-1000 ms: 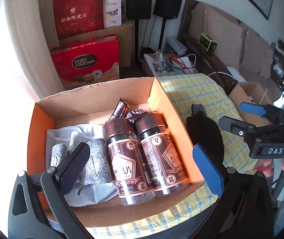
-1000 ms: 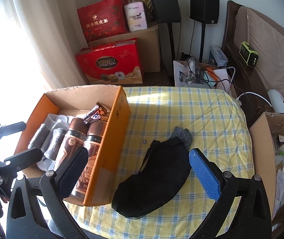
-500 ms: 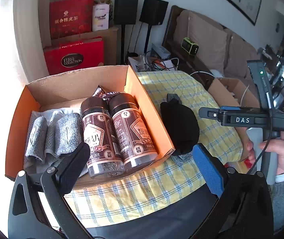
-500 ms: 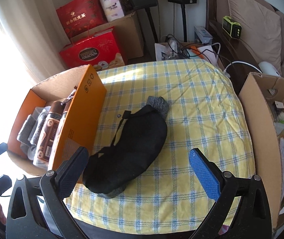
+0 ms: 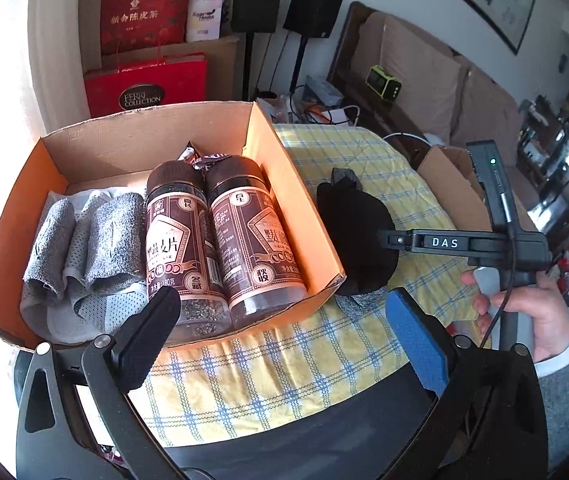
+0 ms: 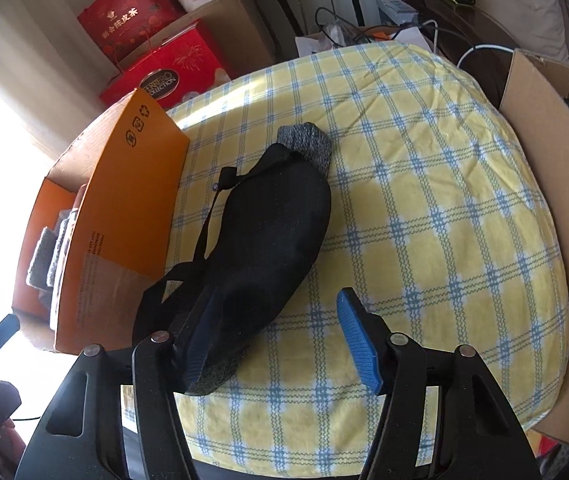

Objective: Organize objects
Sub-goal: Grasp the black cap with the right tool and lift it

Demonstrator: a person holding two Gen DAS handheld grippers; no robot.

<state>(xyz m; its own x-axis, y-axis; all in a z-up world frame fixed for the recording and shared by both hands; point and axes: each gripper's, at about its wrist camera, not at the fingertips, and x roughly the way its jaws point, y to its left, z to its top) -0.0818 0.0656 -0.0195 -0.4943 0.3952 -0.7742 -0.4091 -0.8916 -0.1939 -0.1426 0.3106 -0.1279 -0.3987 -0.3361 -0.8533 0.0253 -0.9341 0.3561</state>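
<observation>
Since a second ago my right claw has dropped low over the black pouch and its jaws have just been closing, now about half open. Its left pad lies against the pouch's near end, while the blue right pad stands clear over the checked cloth, so nothing is gripped yet. That pouch lies on the cloth just right of the orange box, on top of a grey sock that sticks out at its far end. My left claw has drifted back and now hangs wide open and empty, near the box's front edge. Inside the box, two brown jars lie side by side against the right wall, with rolled grey socks to their left.
</observation>
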